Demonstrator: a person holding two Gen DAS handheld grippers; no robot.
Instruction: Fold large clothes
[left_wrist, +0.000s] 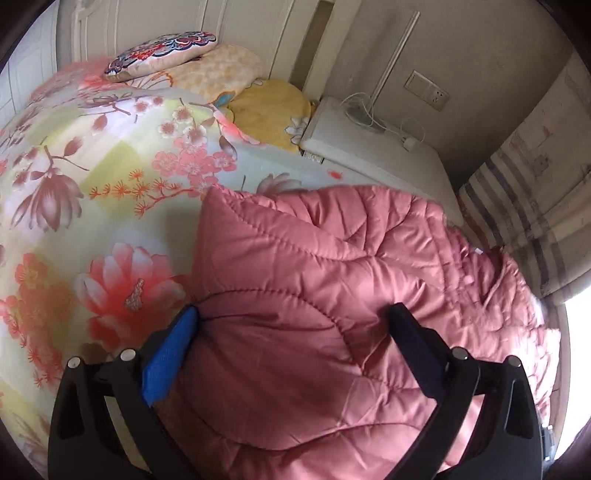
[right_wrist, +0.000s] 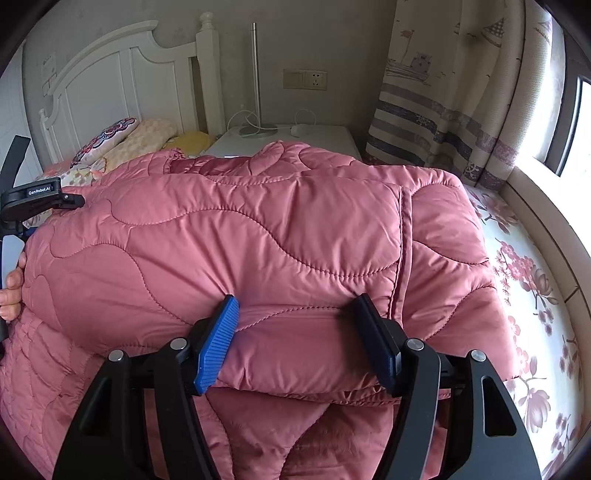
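Presently, the left wrist view shows the left gripper (left_wrist: 291, 325) with its fingers spread wide over a pink quilted jacket (left_wrist: 332, 277). A thick bulge of padding sits between the blue pad (left_wrist: 170, 362) and the dark pad; whether the pads truly pinch it cannot be told. The jacket lies on a floral bedspread (left_wrist: 92, 184), near the bedside cabinet (left_wrist: 369, 147), with pillows (left_wrist: 162, 51) well apart at the head of the bed.

From the right wrist view, the right gripper (right_wrist: 295, 325) is also spread wide, a rolled edge of the same jacket (right_wrist: 258, 240) bulging between its pads and touching both. The upper layer appears doubled over a lower one, its folded edge running across just below the fingers. The other tool and a hand (right_wrist: 11, 291) show at the far left edge of the jacket.

Judgement: a fold across the garment is in hand. To do it well, both tools should carry the edge level and together, so the slippery padding does not skew. Grip depth matters; the puffy fill may slide out of a shallow hold. The seam (right_wrist: 404, 240) serves as an alignment check.
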